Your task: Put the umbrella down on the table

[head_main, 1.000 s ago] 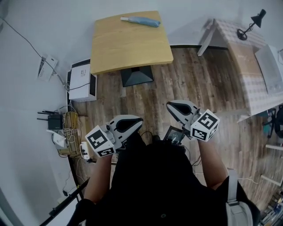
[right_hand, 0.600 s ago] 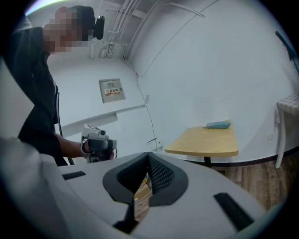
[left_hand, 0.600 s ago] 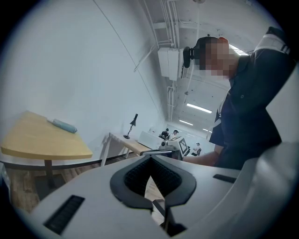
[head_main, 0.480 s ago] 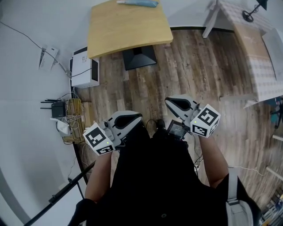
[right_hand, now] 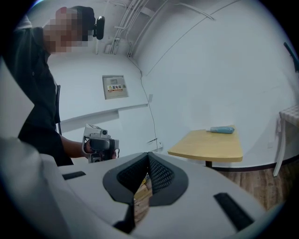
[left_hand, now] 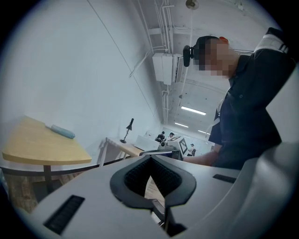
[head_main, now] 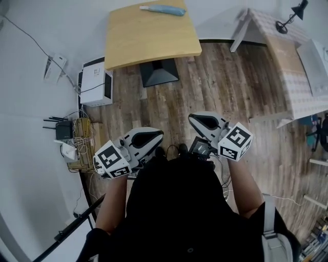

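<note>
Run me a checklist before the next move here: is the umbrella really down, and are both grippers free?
1. Umbrella lying on the table: ok, it lies flat near the far edge.
2. Umbrella released: ok, neither gripper is near it.
3. Left gripper empty: ok, its fingers are together with nothing between them.
4. Right gripper empty: ok, its fingers are together with nothing between them.
5. Umbrella clear of the table's far edge: cannot tell, it lies very close to the edge.
</note>
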`<state>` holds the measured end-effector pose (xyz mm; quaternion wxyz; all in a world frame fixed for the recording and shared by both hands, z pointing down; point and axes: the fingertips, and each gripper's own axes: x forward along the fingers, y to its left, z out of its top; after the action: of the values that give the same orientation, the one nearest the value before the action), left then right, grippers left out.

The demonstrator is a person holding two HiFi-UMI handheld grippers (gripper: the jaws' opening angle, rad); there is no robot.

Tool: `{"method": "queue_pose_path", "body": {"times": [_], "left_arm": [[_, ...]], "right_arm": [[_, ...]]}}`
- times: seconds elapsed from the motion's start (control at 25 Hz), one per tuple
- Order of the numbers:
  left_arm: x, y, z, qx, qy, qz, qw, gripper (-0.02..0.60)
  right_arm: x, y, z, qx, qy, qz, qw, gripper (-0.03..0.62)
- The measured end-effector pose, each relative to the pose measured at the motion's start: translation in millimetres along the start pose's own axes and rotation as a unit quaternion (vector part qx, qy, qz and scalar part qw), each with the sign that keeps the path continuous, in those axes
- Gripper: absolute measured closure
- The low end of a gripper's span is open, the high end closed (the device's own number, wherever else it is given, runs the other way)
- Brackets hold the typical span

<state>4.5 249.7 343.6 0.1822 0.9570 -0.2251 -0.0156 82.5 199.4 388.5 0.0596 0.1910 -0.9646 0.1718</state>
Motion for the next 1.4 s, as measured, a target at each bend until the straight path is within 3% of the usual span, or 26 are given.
{"method": "queue_pose_path", "body": {"times": [0.52,1.4], "left_arm": [[-44,-3,-4,0.004,-0.019,-0.002,0.9998,0.569],[-32,-21,-11,0.006,-0.012,-0.026,0.9996,0.569]], "right_arm": [[23,35,-6,-0.015,0.007,-0.005,1.0,0.576],[3,40,-12,-0.025,0.001,-0.021,0.999,0.576]]}}
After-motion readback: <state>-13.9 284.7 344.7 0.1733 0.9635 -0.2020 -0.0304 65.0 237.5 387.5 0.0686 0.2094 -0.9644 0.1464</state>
